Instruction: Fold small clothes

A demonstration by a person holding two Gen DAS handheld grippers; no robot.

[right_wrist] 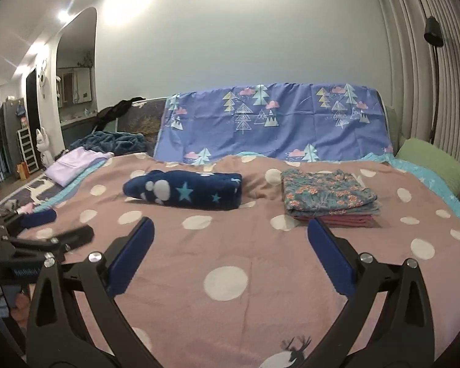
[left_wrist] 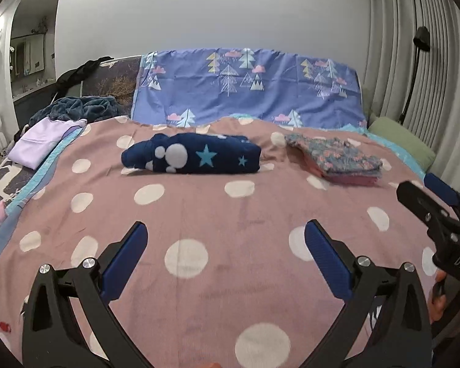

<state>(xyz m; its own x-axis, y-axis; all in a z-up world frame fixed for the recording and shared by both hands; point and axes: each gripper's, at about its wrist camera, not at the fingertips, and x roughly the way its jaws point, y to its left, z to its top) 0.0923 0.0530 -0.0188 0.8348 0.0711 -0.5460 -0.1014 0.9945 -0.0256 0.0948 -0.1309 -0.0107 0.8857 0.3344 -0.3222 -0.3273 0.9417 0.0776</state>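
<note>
Your left gripper (left_wrist: 225, 263) hangs over the pink blanket with white polka dots (left_wrist: 217, 214), its blue-padded jaws spread wide with nothing but blanket between them. Your right gripper (right_wrist: 230, 259) is the same: jaws fully apart and empty above the blanket (right_wrist: 254, 245).

Take the folded navy fleece garment with white circles and pale blue stars (left_wrist: 190, 155) as your landmark. It lies on the blanket, well ahead of both grippers and touching neither. To its right, apart from it, sits a neat stack of folded clothes topped by a floral teal-and-orange piece (right_wrist: 328, 194), with pink layers beneath. Behind the navy garment (right_wrist: 184, 191) a blue sheet printed with trees and clouds (left_wrist: 248, 86) drapes upright. To its left, off the blanket's edge, rests a flat lilac cloth (left_wrist: 40, 142), with a rumpled dark teal blanket (left_wrist: 76, 107) just behind that.
</note>
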